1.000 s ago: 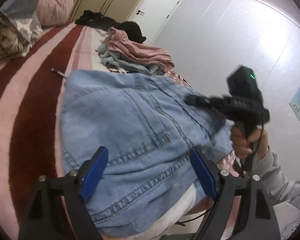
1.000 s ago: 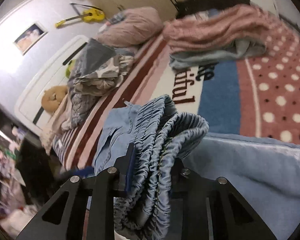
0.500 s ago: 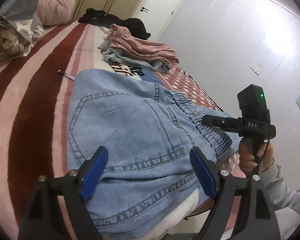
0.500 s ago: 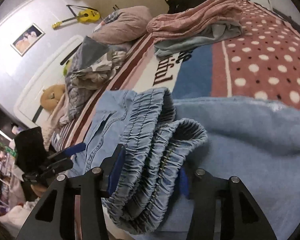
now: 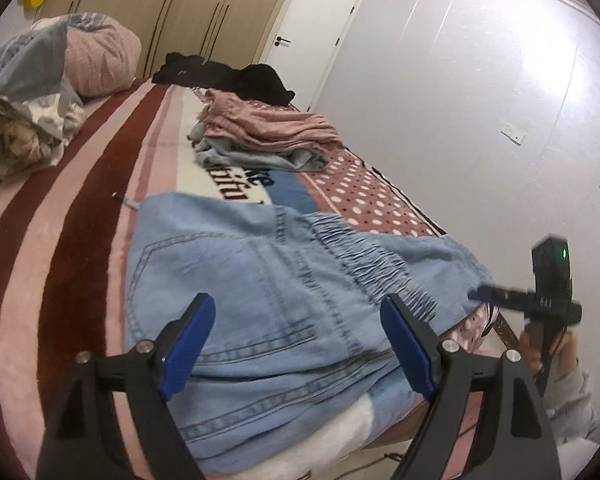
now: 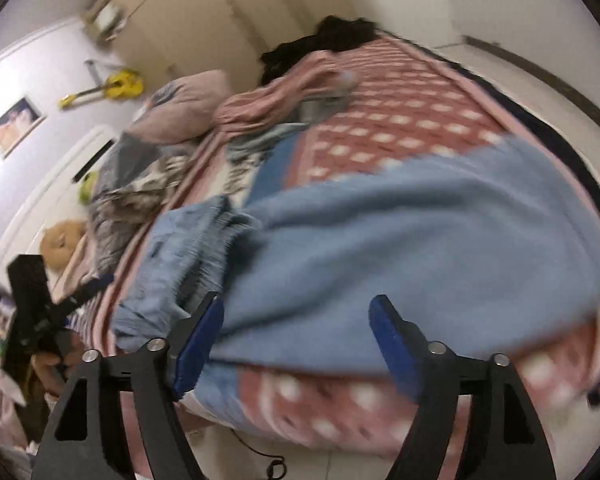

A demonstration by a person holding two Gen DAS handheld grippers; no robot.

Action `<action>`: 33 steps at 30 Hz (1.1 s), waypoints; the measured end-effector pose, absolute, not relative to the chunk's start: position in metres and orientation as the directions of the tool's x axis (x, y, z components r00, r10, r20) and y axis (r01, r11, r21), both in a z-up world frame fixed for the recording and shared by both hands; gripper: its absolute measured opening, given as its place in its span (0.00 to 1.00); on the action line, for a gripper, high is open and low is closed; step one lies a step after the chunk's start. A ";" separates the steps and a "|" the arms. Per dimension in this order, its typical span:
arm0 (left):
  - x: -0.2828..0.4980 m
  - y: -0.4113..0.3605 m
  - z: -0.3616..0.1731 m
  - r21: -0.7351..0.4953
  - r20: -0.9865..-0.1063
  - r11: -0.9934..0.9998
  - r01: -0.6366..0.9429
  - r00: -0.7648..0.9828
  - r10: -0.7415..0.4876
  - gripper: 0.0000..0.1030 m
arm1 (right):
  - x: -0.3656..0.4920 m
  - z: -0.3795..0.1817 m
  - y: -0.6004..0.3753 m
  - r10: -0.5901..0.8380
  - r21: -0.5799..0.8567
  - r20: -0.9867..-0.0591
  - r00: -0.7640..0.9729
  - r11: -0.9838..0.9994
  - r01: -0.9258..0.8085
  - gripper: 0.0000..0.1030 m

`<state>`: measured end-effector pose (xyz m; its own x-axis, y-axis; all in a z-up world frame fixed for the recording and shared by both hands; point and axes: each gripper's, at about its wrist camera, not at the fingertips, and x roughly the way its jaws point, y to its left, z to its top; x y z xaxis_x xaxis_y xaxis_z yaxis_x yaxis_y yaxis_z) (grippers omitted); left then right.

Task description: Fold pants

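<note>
No containers in either view, only your bed (image 5: pixel 60 240) and what's on it. The light denim pants (image 5: pixel 268 304) lie flat at the near corner of the bed, partly over its near edge, seat and back pocket up. Their gathered waistband (image 5: pixel 372 264) sits mid-garment; from it the legs (image 6: pixel 420 240) run along the near edge toward the bed's right side, so that is the long axis. The right wrist view is motion-blurred.

Your left gripper (image 5: pixel 296 344) has its fingers spread wide, holding nothing, above the seat of the pants. Your right gripper (image 6: pixel 296 344) is also spread wide and holding nothing, off the near edge.

Striped blanket left of the pants is bare. Pink and grey clothes pile (image 5: pixel 260 136) lies further up the bed, well apart. Dotted area beyond the legs is free.
</note>
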<state>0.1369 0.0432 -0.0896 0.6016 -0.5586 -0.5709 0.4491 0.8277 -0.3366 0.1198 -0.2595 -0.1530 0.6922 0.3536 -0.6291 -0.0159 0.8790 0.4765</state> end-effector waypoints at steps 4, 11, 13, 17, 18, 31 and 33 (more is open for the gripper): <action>0.135 0.031 -0.087 -0.348 -0.569 0.822 0.451 0.596 -0.567 0.80 | 0.101 -0.179 -0.284 0.344 0.529 -0.643 0.684 0.846 0.073 0.74; 0.134 0.015 -0.086 -0.295 -0.597 0.874 0.385 0.640 -0.483 0.80 | 0.109 -0.202 -0.323 0.265 0.629 -0.534 0.803 0.759 0.168 0.74; 0.132 0.014 -0.085 -0.287 -0.597 0.883 0.371 0.652 -0.468 0.80 | 0.116 -0.203 -0.330 0.226 0.651 -0.505 0.833 0.734 0.195 0.74; 0.130 0.017 -0.085 -0.264 -0.598 0.899 0.350 0.672 -0.437 0.80 | 0.129 -0.196 -0.331 0.123 0.610 -0.520 0.845 0.747 0.266 0.47; 0.130 0.019 -0.085 -0.261 -0.596 0.901 0.346 0.676 -0.432 0.80 | 0.133 -0.193 -0.330 0.119 0.604 -0.528 0.841 0.748 0.274 0.40; 0.125 0.077 -0.086 -0.319 -0.544 0.900 0.297 0.720 -0.431 0.80 | 0.169 -0.068 -0.220 0.208 0.450 -0.326 0.922 0.892 -0.042 0.07; 0.123 0.089 -0.085 -0.323 -0.535 0.903 0.282 0.733 -0.420 0.80 | 0.180 -0.054 -0.179 0.292 0.399 -0.312 0.904 0.904 -0.155 0.06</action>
